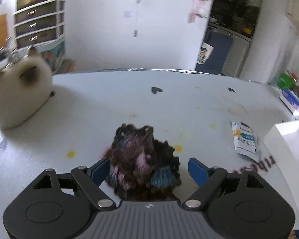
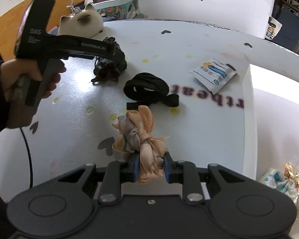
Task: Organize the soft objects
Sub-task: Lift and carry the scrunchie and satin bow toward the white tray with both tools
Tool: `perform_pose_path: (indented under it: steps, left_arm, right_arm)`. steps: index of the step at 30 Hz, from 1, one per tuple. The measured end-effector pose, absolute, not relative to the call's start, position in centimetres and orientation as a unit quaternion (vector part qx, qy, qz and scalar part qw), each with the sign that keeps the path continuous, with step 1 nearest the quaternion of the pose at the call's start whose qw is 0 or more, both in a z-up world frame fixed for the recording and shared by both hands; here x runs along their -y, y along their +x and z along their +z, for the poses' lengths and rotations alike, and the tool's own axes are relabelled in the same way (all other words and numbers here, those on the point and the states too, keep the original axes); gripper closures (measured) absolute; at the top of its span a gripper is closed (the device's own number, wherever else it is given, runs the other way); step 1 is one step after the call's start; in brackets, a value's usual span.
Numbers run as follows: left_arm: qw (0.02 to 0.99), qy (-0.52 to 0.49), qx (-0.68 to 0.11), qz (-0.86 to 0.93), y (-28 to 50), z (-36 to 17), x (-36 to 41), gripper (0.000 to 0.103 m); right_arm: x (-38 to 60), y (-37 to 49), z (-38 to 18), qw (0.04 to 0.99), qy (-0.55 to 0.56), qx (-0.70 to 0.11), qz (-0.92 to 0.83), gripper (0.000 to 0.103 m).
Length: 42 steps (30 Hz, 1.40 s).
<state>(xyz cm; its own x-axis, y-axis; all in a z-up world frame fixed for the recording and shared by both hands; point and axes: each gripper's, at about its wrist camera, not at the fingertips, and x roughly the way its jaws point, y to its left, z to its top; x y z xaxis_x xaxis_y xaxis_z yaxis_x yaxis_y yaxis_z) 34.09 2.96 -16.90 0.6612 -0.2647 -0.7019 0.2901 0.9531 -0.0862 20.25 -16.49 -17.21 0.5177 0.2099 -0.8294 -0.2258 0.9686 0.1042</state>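
The left gripper (image 1: 149,169) has its jaws wide apart around a dark knitted bundle (image 1: 141,159) with pink and blue bits. The bundle sits on the white table (image 1: 169,107), and the blue pads (image 1: 197,169) sit on each side of it. The right gripper (image 2: 151,169) has its jaws squeezed on a knotted peach scarf (image 2: 143,137), close above the table. A black strap (image 2: 147,87) lies coiled near the middle. A fluffy toy cat (image 1: 18,91) sits at the far left edge. A small packet (image 2: 213,73) lies near a white box (image 2: 279,107).
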Motion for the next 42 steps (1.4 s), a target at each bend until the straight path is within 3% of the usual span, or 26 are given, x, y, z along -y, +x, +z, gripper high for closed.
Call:
perform_pose_path:
  steps: [2, 8, 12, 28, 42]
  left_arm:
    - [0.909, 0.032, -0.382, -0.16, 34.5, -17.3, -2.8, 0.02]
    - [0.904, 0.028, -0.39, -0.175, 34.2, -18.1, -3.0, 0.048]
    - [0.907, 0.021, -0.385, -0.167, 33.4, -17.7, -3.3, 0.052]
    - [0.915, -0.038, -0.379, -0.133, 27.1, -14.3, -4.6, 0.055]
    - [0.937, -0.081, -0.312, -0.133, 21.6, -8.1, -0.5, 0.054]
  right_arm:
    - [16.7, 20.4, -17.3, 0.871, -0.004, -0.476, 0.121, 0.078]
    - [16.7, 20.7, -17.4, 0.87, 0.0, -0.479, 0.117, 0.078]
    - [16.6, 20.7, -17.4, 0.87, -0.002, -0.477, 0.121, 0.078]
    - [17.0, 19.1, -15.8, 0.888, -0.002, -0.438, 0.143, 0.078]
    - [22.2, 17.9, -12.3, 0.909, 0.023, -0.391, 0.141, 0.078]
